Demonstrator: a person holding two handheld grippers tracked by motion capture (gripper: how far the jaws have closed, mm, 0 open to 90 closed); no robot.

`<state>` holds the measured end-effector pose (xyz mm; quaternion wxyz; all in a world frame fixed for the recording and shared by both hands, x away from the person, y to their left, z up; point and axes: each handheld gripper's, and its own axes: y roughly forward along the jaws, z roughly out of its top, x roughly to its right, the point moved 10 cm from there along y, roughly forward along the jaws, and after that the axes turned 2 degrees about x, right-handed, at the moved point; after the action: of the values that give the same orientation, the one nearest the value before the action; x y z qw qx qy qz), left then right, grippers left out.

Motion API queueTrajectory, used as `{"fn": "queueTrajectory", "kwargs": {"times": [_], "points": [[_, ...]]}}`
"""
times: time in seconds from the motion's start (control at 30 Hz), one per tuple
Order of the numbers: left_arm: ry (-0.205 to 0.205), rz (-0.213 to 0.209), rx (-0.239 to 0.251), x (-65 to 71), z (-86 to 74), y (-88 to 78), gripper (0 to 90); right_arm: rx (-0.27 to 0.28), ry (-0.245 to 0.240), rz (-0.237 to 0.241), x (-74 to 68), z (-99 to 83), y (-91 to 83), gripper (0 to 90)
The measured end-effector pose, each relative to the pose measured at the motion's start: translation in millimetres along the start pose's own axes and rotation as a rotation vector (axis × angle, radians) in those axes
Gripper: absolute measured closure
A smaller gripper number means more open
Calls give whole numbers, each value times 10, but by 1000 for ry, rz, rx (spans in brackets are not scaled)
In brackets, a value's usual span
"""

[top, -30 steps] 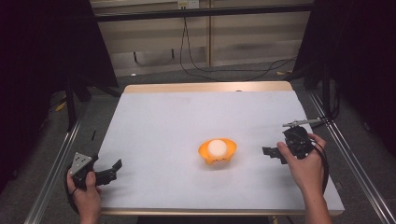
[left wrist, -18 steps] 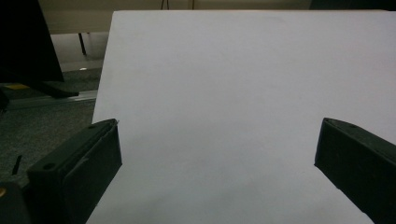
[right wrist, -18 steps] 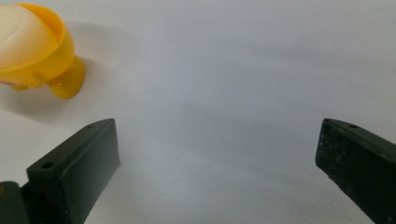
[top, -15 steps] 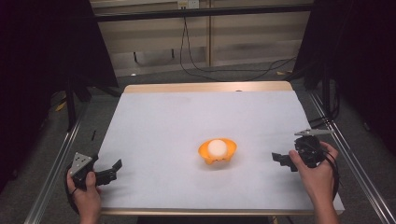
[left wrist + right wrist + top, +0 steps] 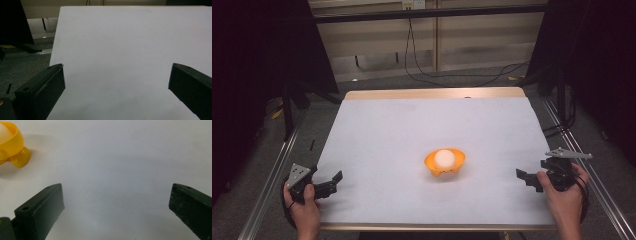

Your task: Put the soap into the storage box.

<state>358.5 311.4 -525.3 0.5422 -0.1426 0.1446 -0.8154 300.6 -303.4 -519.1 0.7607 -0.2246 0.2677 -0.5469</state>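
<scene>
An orange bowl [image 5: 445,164] sits near the middle of the white table [image 5: 412,130], with a white ball [image 5: 444,158] resting in it. In the right gripper view the orange bowl [image 5: 13,147] shows at the upper left, with the white ball [image 5: 4,133] inside. My right gripper [image 5: 524,177] is held at the table's right front, a good way right of the bowl, jaws wide apart and empty. My left gripper [image 5: 333,181] rests at the front left corner, open too, with bare table between its jaws.
A metal rail [image 5: 269,185] runs along the left of the table and another rail [image 5: 582,160] along the right. Cables [image 5: 452,75] trail over the floor behind the far edge. Dark stands [image 5: 287,110] are at the left.
My right gripper has drawn back from beside the bowl toward the table's right front edge. The left gripper and the bowl have stayed put.
</scene>
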Motion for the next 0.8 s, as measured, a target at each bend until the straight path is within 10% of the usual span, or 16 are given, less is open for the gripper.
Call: {"fn": "queueTrajectory", "kwargs": {"times": [0.8], "points": [[0,0,0,1,0,1,5,156,41,-69,264,-314,-336,0]]}}
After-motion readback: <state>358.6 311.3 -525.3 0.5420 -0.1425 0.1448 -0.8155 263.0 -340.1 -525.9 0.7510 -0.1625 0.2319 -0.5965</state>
